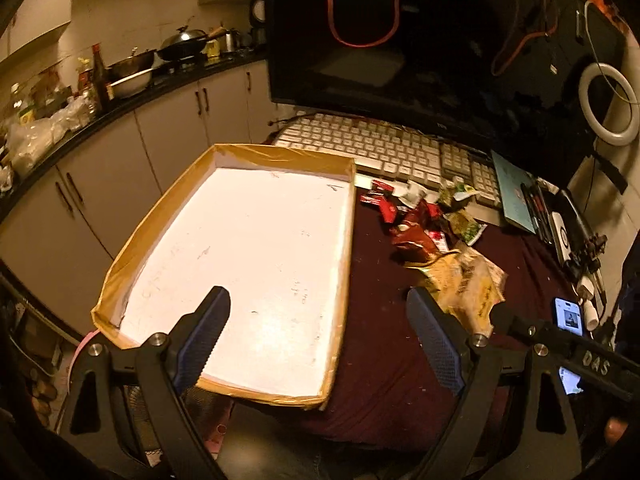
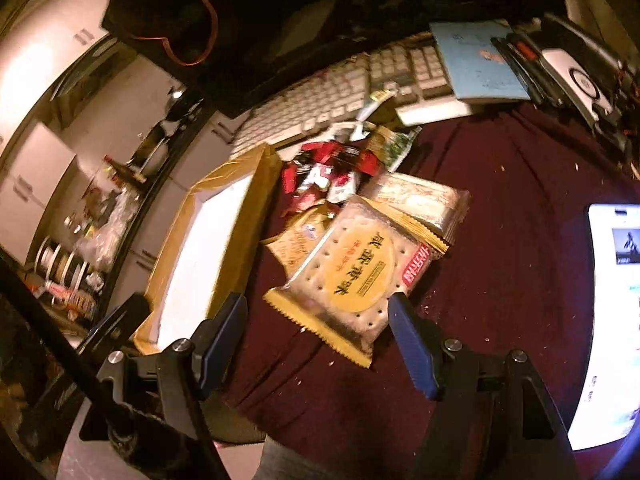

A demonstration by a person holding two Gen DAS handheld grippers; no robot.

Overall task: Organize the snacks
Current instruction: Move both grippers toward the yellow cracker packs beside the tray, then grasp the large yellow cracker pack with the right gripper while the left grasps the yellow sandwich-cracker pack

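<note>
A shallow white tray with brown taped walls (image 1: 280, 156) (image 2: 236, 216) lies empty on the dark red cloth, overhanging the table's near edge. To its right is a heap of snack packets: red ones (image 1: 412, 232) (image 2: 320, 176), green ones (image 1: 466, 228) (image 2: 394, 144) and yellow cracker packs (image 1: 472, 284). My left gripper (image 1: 320, 304) hovers open over the tray's near right part, holding nothing. My right gripper (image 2: 318, 312) is open above the cloth, just short of the nearest yellow cracker pack (image 2: 356, 268), whose near edge lies between the fingertips.
A white keyboard (image 1: 360, 144) (image 2: 320, 104) and a dark monitor (image 1: 420, 40) stand behind the snacks. A blue notebook (image 1: 514, 192) (image 2: 476, 60) and pens lie at the back right. A lit phone (image 1: 568, 316) (image 2: 612, 320) rests on the right. A kitchen counter (image 1: 100, 92) runs along the left.
</note>
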